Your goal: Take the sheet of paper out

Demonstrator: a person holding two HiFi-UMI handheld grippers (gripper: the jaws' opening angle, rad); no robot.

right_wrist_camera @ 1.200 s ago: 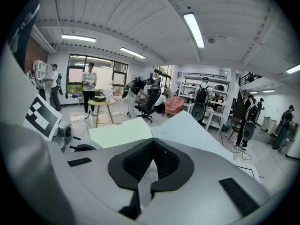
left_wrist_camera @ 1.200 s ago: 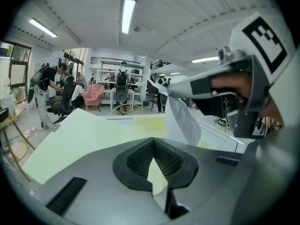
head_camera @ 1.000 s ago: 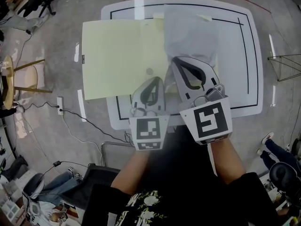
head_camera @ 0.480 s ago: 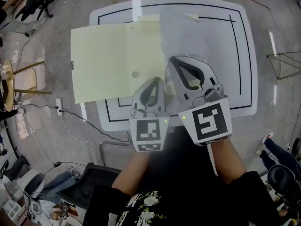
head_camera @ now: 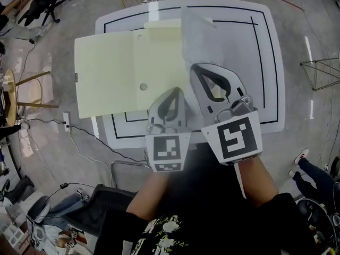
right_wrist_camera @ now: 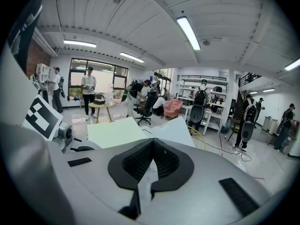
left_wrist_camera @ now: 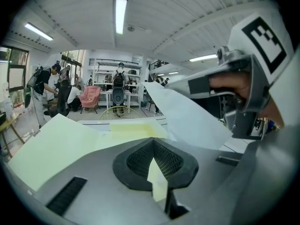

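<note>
The left gripper [left_wrist_camera: 153,143] has its jaws closed on the yellow paper [head_camera: 114,73], which spreads ahead and left of them, overhanging the worktop [head_camera: 265,62]. The right gripper [right_wrist_camera: 151,143] jaws pinch a translucent sleeve [head_camera: 204,36] just beside.

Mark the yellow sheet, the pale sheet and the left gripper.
yellow sheet [head_camera: 109,73], head view, on its flat left half.
pale sheet [head_camera: 212,44], head view, on the middle of its face.
left gripper [left_wrist_camera: 152,145], left gripper view, where its jaws meet, shut on the yellow sheet.
</note>
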